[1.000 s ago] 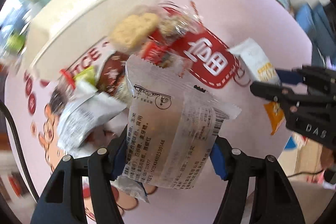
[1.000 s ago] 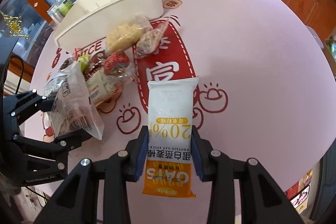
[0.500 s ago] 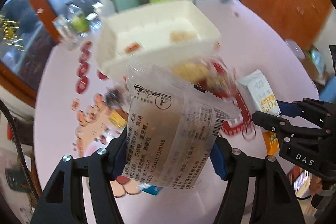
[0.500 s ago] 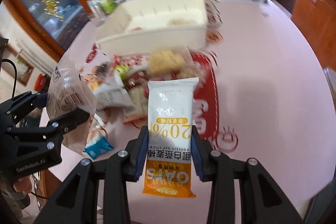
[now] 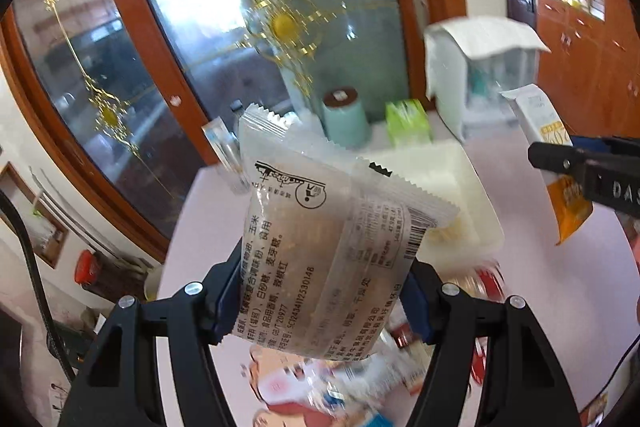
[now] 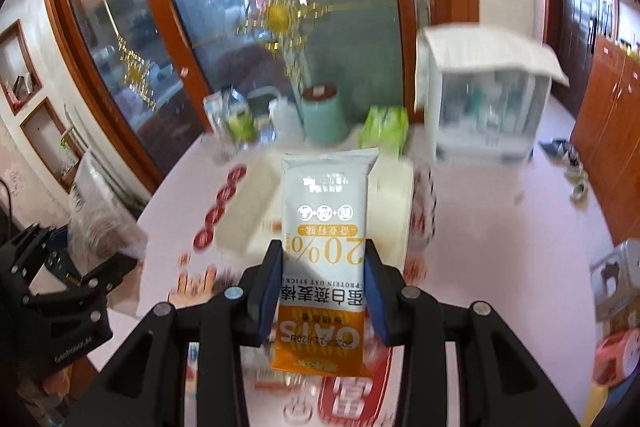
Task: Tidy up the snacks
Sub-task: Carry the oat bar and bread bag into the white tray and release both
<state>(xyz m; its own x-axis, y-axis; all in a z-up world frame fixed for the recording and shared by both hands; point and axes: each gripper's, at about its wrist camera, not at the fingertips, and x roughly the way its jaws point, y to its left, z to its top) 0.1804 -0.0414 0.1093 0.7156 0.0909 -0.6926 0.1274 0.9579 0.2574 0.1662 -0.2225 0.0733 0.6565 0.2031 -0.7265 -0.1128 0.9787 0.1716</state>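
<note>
we take the white bin (image 6: 394, 203) on the pink table (image 6: 500, 227) as our landmark. both snacks are in the air on the near side of it, and each one must travel forward and down to land inside.

our left gripper (image 5: 320, 291) is clamped on a clear cake packet (image 5: 336, 243), with its pads pressing the two sides of the wrapper. the packet stands with its long axis up and tilted a little, and it covers the left part of the bin in the left wrist view. our right gripper (image 6: 324, 283) is closed on the white and orange oat bar (image 6: 324, 259). the long axis of the bar points straight toward the bin, and its far end overlaps the bin opening in the right wrist view.

we judge that the right hand is nearer and better lined up, so the bar could go in first. the left gripper (image 6: 86, 267) is well to the left of the bin and has more way to go. loose snacks (image 5: 360, 387) lie on the table on the near side of the bin, blurred.
</note>
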